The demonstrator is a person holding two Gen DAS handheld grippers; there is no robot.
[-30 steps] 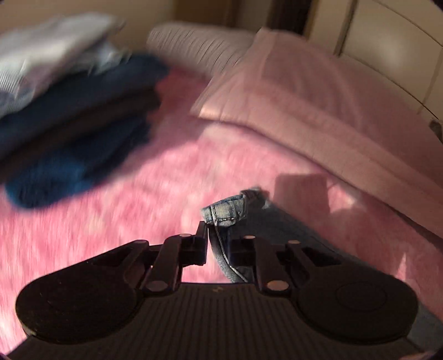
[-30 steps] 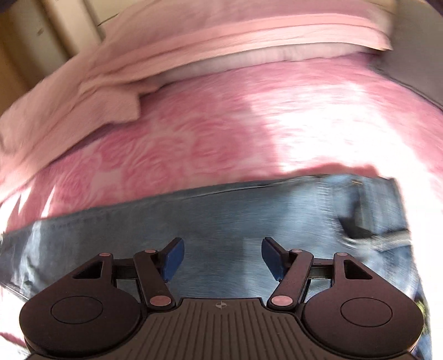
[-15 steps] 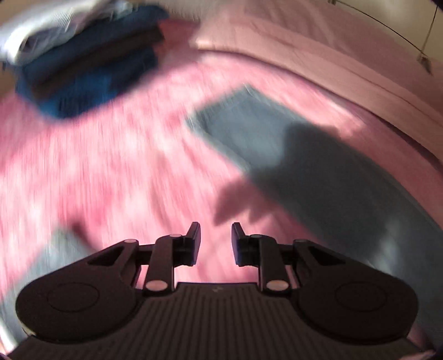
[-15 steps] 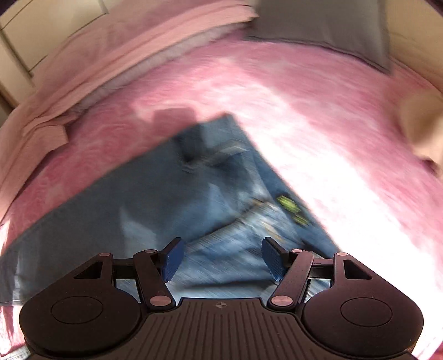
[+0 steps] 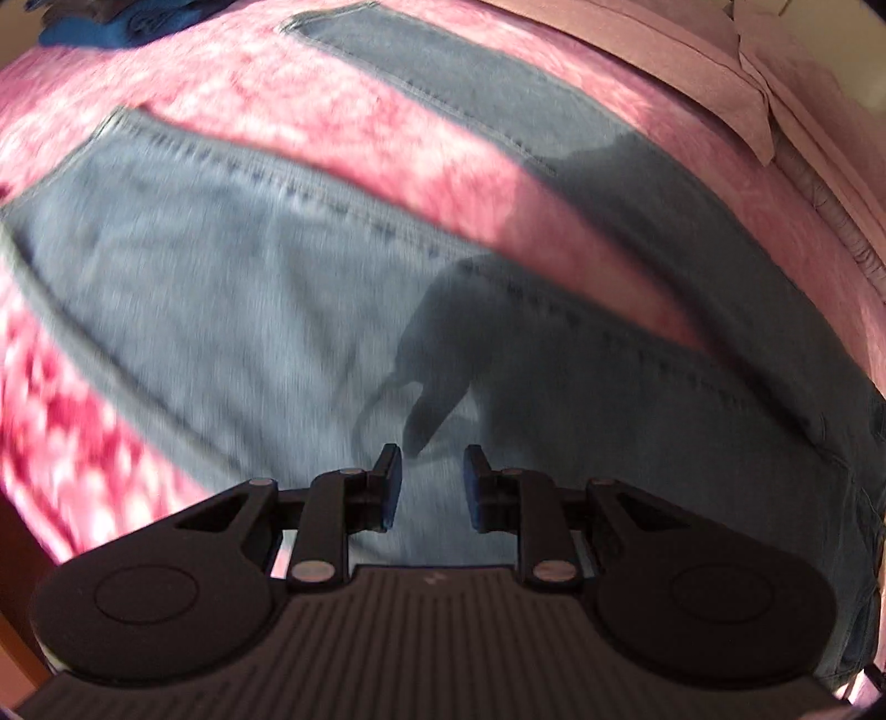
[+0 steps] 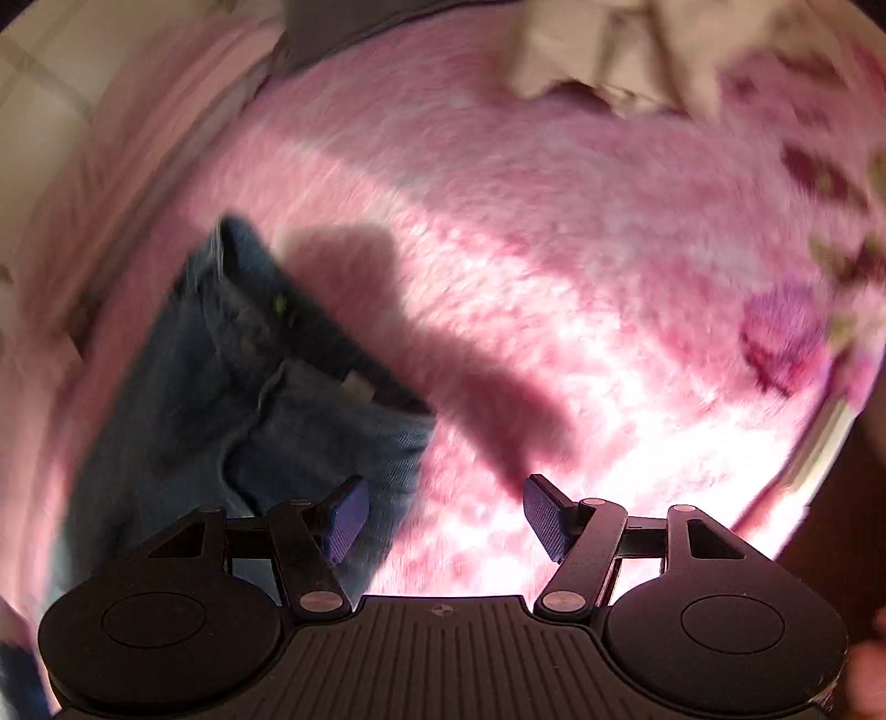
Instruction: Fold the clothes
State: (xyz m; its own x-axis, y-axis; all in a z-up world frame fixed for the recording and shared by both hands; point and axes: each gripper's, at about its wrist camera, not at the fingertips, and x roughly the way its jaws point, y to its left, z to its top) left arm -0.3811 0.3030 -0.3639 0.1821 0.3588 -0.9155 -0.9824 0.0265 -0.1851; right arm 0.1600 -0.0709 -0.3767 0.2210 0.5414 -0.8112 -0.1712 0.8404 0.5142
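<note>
Where the hands are: left hand-held gripper point(image 5: 426, 484) slightly parted, right hand-held gripper point(image 6: 442, 518) spread wide; both empty, likely between grips.
Jeans point(image 5: 249, 288): flat on the bed point(image 6: 554, 277), legs apart, unfolded.
Far corner: stacked clothes point(image 5: 127, 22).

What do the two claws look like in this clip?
Both are matte black: a ribbed central body, two round side housings, and linkage arms with silver pivot pins. The left claw and right claw carry blue textured pads. No cables or sleeves show.
</note>
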